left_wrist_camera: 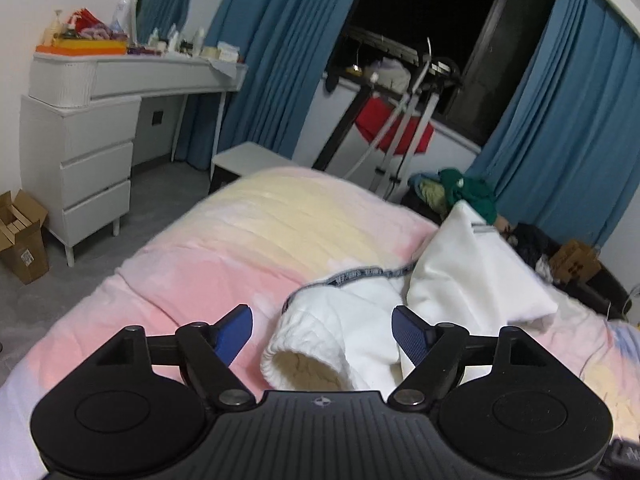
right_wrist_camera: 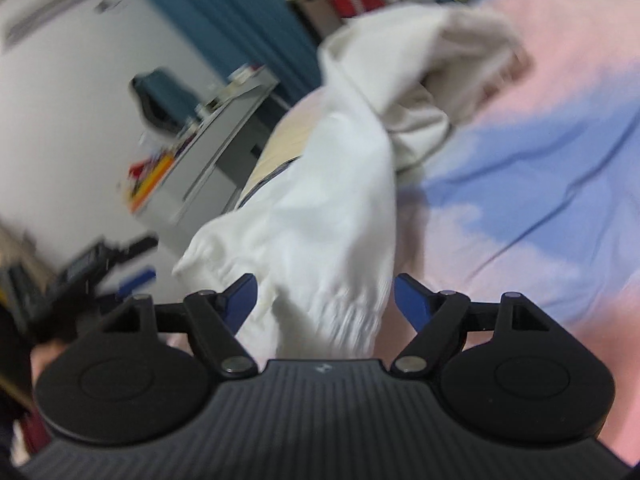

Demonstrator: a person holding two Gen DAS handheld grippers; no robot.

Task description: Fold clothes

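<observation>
Both grippers — left gripper (left_wrist_camera: 322, 334), right gripper (right_wrist_camera: 325, 300) — spread wide, holding nothing. Crumpled white fleece garment (left_wrist_camera: 352, 320) lies on the pink bed (left_wrist_camera: 208, 260) — soft, floppy; we'd grip its ribbed cuff (left_wrist_camera: 300, 364).

The right wrist view is motion-blurred: the white garment (right_wrist_camera: 320, 216) loses its edges, and the clutter on the dresser (right_wrist_camera: 216, 152) smears into streaks. The printed lettering on the garment's dark trim (left_wrist_camera: 360, 270) is too small to read. The bed (left_wrist_camera: 200, 264) runs off the lower edges, its near end hidden behind the gripper body.
</observation>
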